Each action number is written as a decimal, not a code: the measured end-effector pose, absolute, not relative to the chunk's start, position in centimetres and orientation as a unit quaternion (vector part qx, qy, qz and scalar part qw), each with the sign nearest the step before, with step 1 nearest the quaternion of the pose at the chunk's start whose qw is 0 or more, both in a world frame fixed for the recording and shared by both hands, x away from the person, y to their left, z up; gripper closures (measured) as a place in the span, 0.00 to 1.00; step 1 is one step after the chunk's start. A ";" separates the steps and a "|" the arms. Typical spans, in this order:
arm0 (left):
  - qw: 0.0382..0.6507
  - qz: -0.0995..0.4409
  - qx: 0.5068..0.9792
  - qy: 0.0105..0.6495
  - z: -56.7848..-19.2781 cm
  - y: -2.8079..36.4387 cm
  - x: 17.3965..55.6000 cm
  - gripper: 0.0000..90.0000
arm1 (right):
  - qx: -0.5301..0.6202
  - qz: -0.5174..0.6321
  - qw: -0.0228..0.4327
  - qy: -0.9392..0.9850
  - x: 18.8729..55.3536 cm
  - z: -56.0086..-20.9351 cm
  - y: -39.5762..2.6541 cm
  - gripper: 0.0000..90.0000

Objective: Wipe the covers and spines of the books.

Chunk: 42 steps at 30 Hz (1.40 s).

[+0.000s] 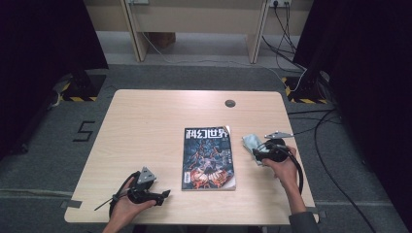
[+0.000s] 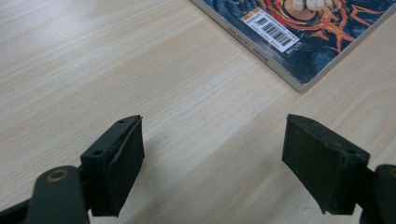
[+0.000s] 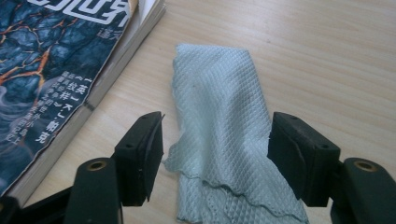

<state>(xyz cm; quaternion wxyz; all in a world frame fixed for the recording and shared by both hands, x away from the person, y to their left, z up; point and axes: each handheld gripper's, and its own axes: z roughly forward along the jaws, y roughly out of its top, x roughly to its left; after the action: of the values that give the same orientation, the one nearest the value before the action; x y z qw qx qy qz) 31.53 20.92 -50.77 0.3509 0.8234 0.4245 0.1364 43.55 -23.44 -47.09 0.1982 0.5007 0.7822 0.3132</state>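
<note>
A folded pale blue-green cloth with a woven diamond texture (image 3: 219, 126) is seen lying flat on the light wooden table (image 1: 141, 126), just beside the right edge of a dark-covered magazine with an orange-and-blue illustrated front (image 1: 208, 159). In the high view the cloth (image 1: 250, 142) is found near the table's right side, with the right gripper (image 1: 256, 155) placed directly at it and held from behind by the person's right hand (image 1: 283, 167).

In the right gripper view, the right gripper (image 3: 215, 144) is shown with its two black jaws spread apart, one at each side of the cloth. The near end of the cloth is framed between them; a narrow gap is visible between the left pad and the cloth's edge, and the right pad stands at the cloth's other edge, where contact cannot be told. The cloth is not lifted and rests on the wood. The magazine's page edges (image 3: 140, 28) are seen just left of the cloth.

The left gripper (image 1: 164, 195) is held low over the table near its front left, by the person's left hand (image 1: 127, 204), close to the magazine's lower left corner. In the left gripper view, the left gripper (image 2: 212, 154) is shown with its jaws wide apart and only bare wood between them; the magazine's corner with a barcode label (image 2: 275, 35) is seen ahead, apart from the pads.
</note>
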 end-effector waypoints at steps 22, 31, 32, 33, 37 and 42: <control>0.345 0.151 0.824 0.423 -50.6 21.3 31.4 0.23 | 0.467 0.337 0.189 0.795 39.8 -45.9 -21.3 0.35; 0.342 0.151 0.825 0.424 -50.6 21.4 31.4 0.23 | 0.465 0.346 0.182 0.794 37.7 -46.3 -21.0 0.32; 0.342 0.151 0.825 0.424 -50.6 21.4 31.4 0.23 | 0.465 0.346 0.182 0.794 37.7 -46.3 -21.0 0.32; 0.342 0.151 0.825 0.424 -50.6 21.4 31.4 0.23 | 0.461 0.347 0.182 0.796 37.3 -46.5 -21.0 0.31; 0.343 0.151 0.825 0.423 -50.7 21.4 31.5 0.23 | 0.450 0.349 0.182 0.801 36.6 -46.7 -20.8 0.30; 0.342 0.151 0.825 0.424 -50.7 21.4 31.5 0.23 | 0.444 0.346 0.177 0.807 35.8 -47.3 -20.1 0.29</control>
<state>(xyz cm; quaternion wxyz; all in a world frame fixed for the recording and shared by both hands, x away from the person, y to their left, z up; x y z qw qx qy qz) 31.49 21.44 -50.72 0.3417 0.8249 0.4241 0.1513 35.79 -20.14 -47.27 0.1774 0.4445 0.8071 0.3457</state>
